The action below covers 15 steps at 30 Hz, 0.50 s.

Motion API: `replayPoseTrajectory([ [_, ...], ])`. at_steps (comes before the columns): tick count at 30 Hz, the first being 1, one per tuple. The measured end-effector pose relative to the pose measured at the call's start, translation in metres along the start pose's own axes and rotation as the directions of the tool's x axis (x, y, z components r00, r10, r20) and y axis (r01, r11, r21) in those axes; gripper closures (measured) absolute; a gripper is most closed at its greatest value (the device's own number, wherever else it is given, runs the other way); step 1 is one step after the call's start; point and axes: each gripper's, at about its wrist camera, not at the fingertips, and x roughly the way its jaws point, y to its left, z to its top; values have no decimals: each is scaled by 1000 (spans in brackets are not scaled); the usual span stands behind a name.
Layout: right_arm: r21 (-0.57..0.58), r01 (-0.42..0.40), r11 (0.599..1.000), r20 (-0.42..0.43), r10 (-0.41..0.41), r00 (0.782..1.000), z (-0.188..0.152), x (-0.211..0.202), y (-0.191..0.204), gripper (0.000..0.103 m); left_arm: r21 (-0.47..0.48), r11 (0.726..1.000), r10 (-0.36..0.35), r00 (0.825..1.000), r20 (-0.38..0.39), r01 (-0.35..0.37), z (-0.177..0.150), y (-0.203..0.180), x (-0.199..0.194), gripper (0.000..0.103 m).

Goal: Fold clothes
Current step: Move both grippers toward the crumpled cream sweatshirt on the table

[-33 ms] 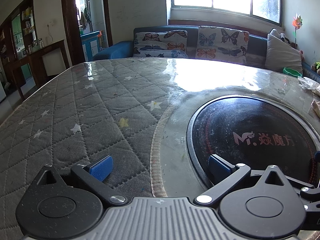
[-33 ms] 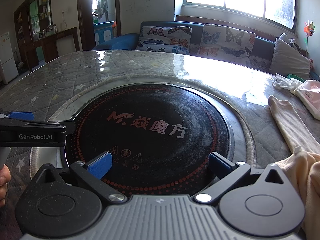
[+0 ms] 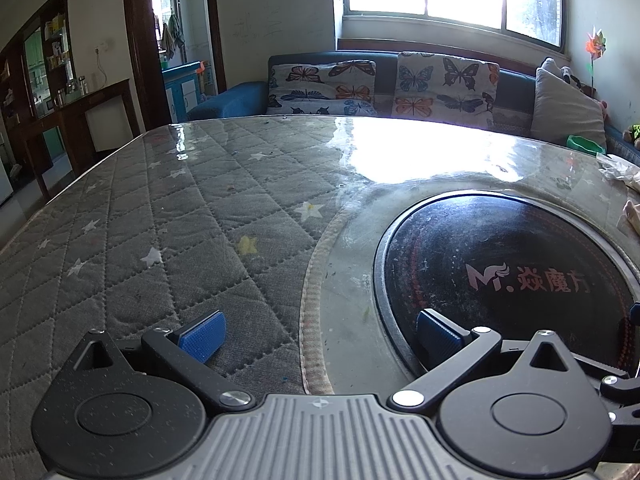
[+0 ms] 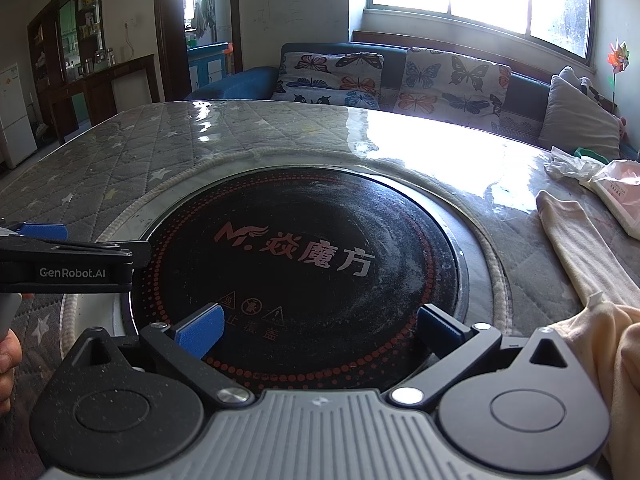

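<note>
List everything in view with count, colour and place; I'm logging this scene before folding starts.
cream garment: one, cream, table's right side, sleeve stretched out flat
pink packet: one, pink-white, far right of the table
table cover: one, grey quilted with stars, under clear film
round black plate: one, black with red dots, set in the table's middle
sofa: one, blue, behind the table
butterfly cushions: two, white with butterflies, on the sofa
grey pillow: one, sofa's right end
left tool: one, black with blue pads, open, empty
right tool: one, same, open, over the plate
</note>
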Motion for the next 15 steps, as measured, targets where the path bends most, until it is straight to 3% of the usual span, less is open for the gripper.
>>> replayPoseTrajectory([
  [3,4,-3,1000,4,3,1000,-1,-1,-2,0,0,1000,-3,1000,10,3,-2,9,-3,0],
  [6,3,-5,1000,10,5,1000,-1,-4,-3,0,13,1000,7,999,-36,-6,4,9,7,0],
  [15,-29,-1,1000,49,3,999,-7,-58,-16,0,69,992,-113,992,55,109,8,-20,-38,0],
])
